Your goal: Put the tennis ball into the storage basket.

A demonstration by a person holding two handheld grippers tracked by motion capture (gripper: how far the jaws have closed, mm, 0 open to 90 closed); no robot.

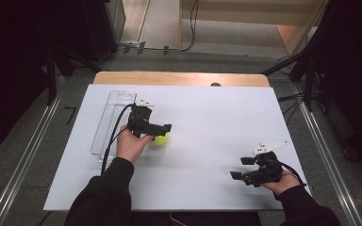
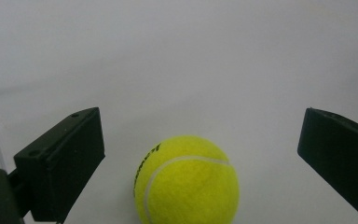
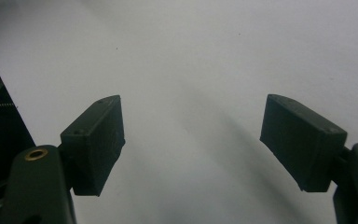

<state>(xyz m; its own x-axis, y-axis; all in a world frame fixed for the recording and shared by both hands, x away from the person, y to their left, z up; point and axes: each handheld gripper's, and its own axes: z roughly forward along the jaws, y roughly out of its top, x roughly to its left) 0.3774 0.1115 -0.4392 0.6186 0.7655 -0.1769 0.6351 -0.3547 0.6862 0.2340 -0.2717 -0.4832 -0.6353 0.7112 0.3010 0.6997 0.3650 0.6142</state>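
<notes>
A yellow-green tennis ball [image 1: 160, 139] lies on the white table sheet [image 1: 207, 122], left of centre. My left gripper [image 1: 163, 133] hovers right over it, open. In the left gripper view the ball [image 2: 186, 179] rests low between the two wide-apart black jaws, touching neither, and the gripper [image 2: 200, 135] holds nothing. My right gripper [image 1: 241, 168] is near the front right of the sheet, far from the ball. It is open too, and in its own view the gripper [image 3: 193, 121] has only bare white surface between its jaws.
A long clear plastic tray [image 1: 109, 120] lies along the left side of the sheet, just left of my left hand. A wooden table edge [image 1: 179, 78] shows beyond the sheet. Metal rails and dark stands flank the table.
</notes>
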